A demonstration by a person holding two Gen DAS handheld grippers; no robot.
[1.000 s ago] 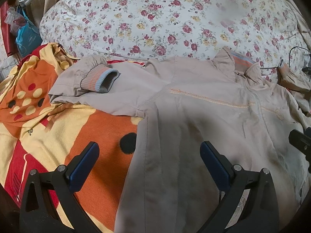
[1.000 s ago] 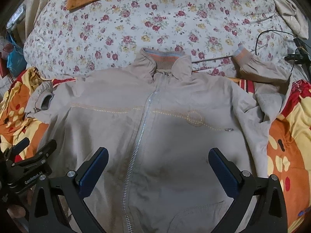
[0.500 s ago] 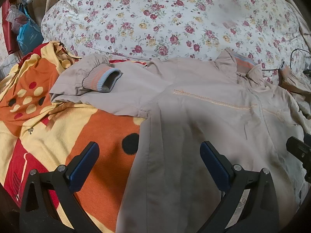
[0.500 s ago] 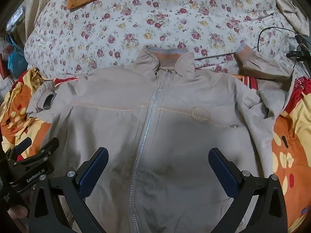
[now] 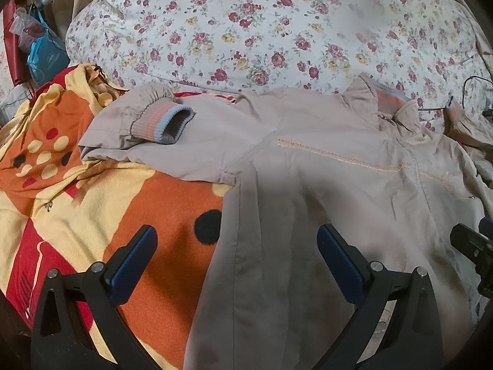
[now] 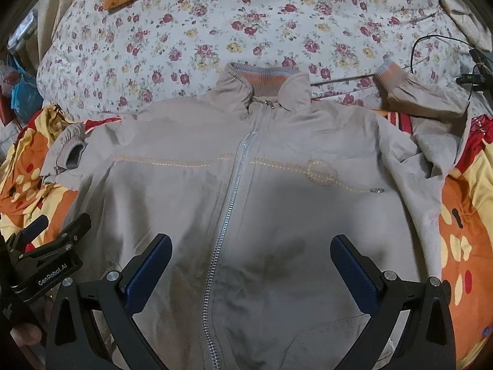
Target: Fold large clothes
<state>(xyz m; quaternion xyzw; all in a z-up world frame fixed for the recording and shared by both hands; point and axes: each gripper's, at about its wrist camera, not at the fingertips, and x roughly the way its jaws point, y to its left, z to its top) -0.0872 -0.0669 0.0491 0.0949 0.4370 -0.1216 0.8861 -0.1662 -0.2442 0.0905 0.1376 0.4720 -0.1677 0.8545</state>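
A beige zip-up jacket [image 6: 277, 203] lies front up and zipped on the bed; it also shows in the left wrist view [image 5: 323, 191]. Its left sleeve is bent, with the ribbed cuff [image 5: 166, 123] lying by the shoulder. Its right sleeve is crumpled, with the cuff [image 6: 391, 77] up by the floral quilt. My left gripper [image 5: 237, 246] is open and empty above the jacket's left side edge. My right gripper [image 6: 251, 256] is open and empty above the lower chest, straddling the zipper [image 6: 231, 203]. The left gripper [image 6: 46, 240] also shows at the left of the right wrist view.
An orange, yellow and red blanket [image 5: 92, 203] lies under the jacket. A white floral quilt [image 6: 246, 21] fills the back. A black cable [image 6: 431, 43] runs at the far right. Bags [image 5: 43, 52] hang at the far left.
Both views have shifted slightly: the jacket sits a little lower and more to the right in each. Both grippers stay open. The jacket has not been moved.
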